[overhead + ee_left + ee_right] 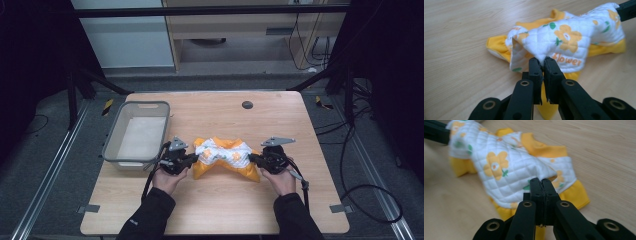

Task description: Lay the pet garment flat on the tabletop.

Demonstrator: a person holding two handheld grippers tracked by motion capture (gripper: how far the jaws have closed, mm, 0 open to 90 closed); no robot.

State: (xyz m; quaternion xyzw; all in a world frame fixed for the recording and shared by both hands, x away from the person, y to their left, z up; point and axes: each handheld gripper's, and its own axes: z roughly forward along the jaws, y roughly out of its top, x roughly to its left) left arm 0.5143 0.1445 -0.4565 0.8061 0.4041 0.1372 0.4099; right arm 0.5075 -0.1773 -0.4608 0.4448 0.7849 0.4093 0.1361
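Quilted white garment [564,40], yellow flowers, yellow trim, pinched by both tools

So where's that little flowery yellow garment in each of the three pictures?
High view: garment at table centre, between the two hand-held grippers.
Left gripper view: garment upper centre-right, pinched by the jaws.
Right gripper view: garment upper centre-left, pinched likewise.
Shared landmark: the wooden table.

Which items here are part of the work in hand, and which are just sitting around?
In use:
- flower-print garment, white quilted and yellow, pinched at both ends
- left hand-held gripper, shut on its edge
- right hand-held gripper, shut on the other edge

Lying about:
- grey basket, at the table's left, untouched
- table
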